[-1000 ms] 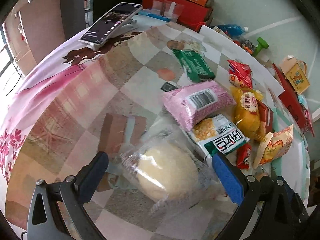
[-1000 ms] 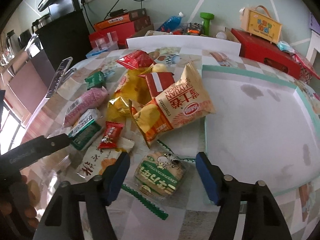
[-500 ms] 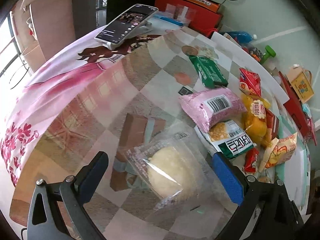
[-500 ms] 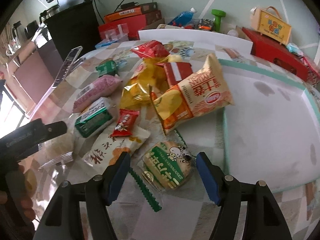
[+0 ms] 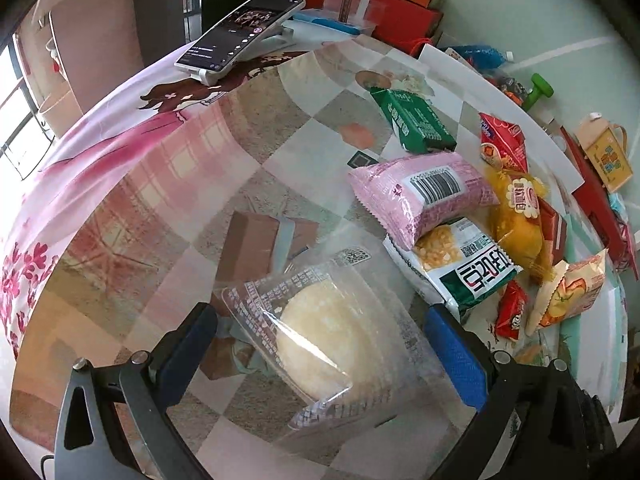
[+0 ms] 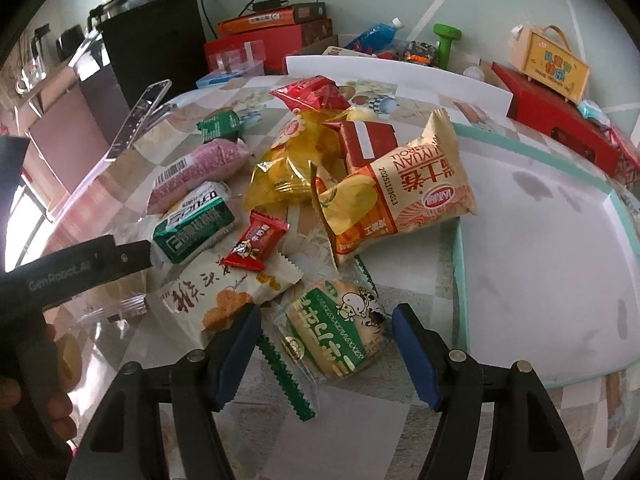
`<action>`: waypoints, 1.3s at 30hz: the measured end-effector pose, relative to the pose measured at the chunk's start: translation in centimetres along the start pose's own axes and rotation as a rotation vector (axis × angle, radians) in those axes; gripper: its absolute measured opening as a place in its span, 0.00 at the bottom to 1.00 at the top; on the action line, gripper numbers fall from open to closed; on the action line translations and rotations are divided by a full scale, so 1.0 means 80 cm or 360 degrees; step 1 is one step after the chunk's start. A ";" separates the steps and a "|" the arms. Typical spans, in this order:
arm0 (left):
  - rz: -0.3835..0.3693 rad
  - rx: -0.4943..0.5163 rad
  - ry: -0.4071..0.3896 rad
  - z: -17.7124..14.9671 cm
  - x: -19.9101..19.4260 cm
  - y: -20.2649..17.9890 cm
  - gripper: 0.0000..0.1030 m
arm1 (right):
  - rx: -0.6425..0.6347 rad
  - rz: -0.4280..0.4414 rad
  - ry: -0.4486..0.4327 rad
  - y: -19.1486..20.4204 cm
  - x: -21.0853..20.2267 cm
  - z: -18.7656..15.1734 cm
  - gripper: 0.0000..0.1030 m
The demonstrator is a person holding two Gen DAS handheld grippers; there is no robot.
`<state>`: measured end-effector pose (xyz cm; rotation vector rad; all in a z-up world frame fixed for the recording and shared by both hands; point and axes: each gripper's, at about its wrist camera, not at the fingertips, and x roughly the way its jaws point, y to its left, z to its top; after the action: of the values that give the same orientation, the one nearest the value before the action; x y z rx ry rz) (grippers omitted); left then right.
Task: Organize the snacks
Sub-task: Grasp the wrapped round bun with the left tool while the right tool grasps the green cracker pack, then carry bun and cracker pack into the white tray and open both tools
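Observation:
A pile of snack packets lies on the patterned table. My left gripper (image 5: 320,344) is open, its fingers either side of a clear-wrapped pale round bun (image 5: 320,340) that rests on the table. Past it lie a pink packet (image 5: 424,192), a green-and-white packet (image 5: 468,264) and a dark green packet (image 5: 416,120). My right gripper (image 6: 326,350) is open around a green cookie packet with a cow picture (image 6: 340,328), also on the table. Ahead lie an orange chip bag (image 6: 400,204), a yellow bag (image 6: 288,168) and a small red candy (image 6: 256,246).
A white mat with a teal border (image 6: 540,240) lies right of the pile. A phone on a stand (image 5: 244,32) sits at the far table edge. Red boxes (image 6: 560,120), a blue bottle (image 6: 376,34) and a green dumbbell (image 6: 446,40) stand behind. The left gripper's body (image 6: 80,268) shows at the right view's left.
The left gripper has pulled back and lifted slightly, so the bun sits farther forward between its fingers. The right gripper has moved closer over the cookie packet. Both stay open.

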<state>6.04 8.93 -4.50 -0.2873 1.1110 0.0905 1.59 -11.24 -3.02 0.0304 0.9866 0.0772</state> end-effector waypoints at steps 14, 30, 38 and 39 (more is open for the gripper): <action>0.0004 0.0000 0.0003 0.000 0.003 -0.001 1.00 | -0.0088 -0.0019 0.0022 0.007 0.005 -0.003 0.81; 0.0004 0.0001 0.0000 0.002 0.001 -0.002 0.99 | -0.0047 -0.0133 0.0035 -0.003 0.011 -0.004 0.66; -0.0049 -0.0017 -0.0039 0.001 -0.009 0.002 0.60 | -0.0011 -0.0124 -0.0022 -0.004 0.002 0.000 0.54; -0.0063 -0.0025 -0.0041 0.001 -0.009 0.003 0.58 | -0.0004 -0.0122 -0.0028 -0.005 0.001 0.001 0.54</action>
<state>5.75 9.24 -3.83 -0.3214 1.0790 0.0674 1.71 -11.64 -3.09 -0.0088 0.9693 0.0080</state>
